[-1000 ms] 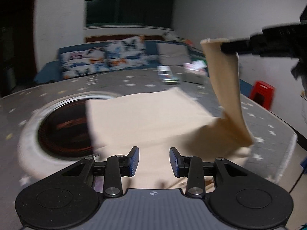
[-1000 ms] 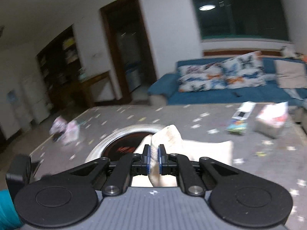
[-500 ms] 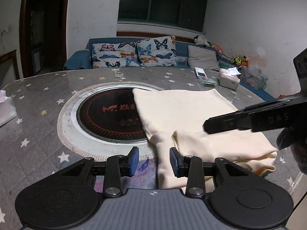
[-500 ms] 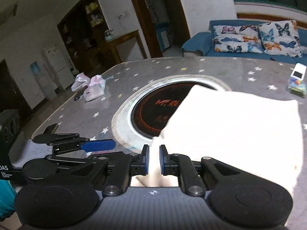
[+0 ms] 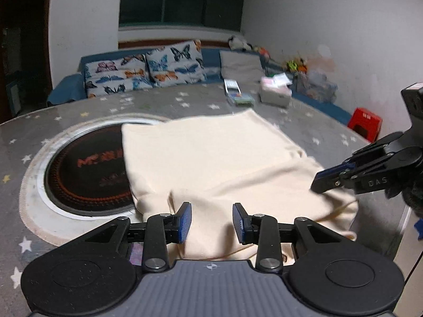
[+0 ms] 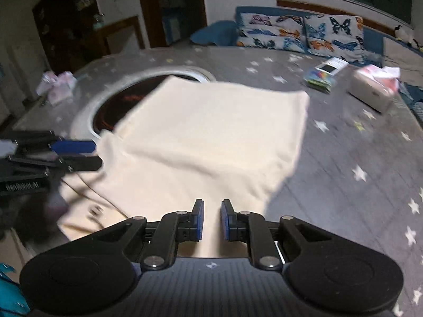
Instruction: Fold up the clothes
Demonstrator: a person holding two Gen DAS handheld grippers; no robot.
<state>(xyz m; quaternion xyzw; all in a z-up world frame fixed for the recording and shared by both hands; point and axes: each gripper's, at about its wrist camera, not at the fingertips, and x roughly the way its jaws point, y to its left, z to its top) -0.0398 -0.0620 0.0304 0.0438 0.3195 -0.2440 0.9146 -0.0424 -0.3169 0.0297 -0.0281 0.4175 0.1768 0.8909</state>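
A cream garment [image 5: 216, 158] lies folded on the grey star-print table [image 5: 185, 100], its left edge over a round black hotplate [image 5: 87, 169]. My left gripper [image 5: 211, 222] is open and hovers over the garment's near edge with nothing between its fingers. My right gripper [image 5: 317, 185] reaches in from the right, tips at the garment's right side. In the right wrist view the right gripper [image 6: 212, 219] is narrowly open above the garment [image 6: 211, 137], which lies flat beneath it. The left gripper [image 6: 90, 154] shows at the left.
At the far side of the table stand a tissue box [image 5: 275, 95] and a small stack of packets [image 5: 238, 96]. Pink tissue packs [image 6: 56, 87] lie far left. A sofa with butterfly cushions [image 5: 145, 71] is behind, and a red stool [image 5: 364, 124] stands beyond the right edge.
The right gripper brought the lifted flap down onto the garment and widened its fingers off it. The garment now lies flat. The left gripper stayed open throughout.
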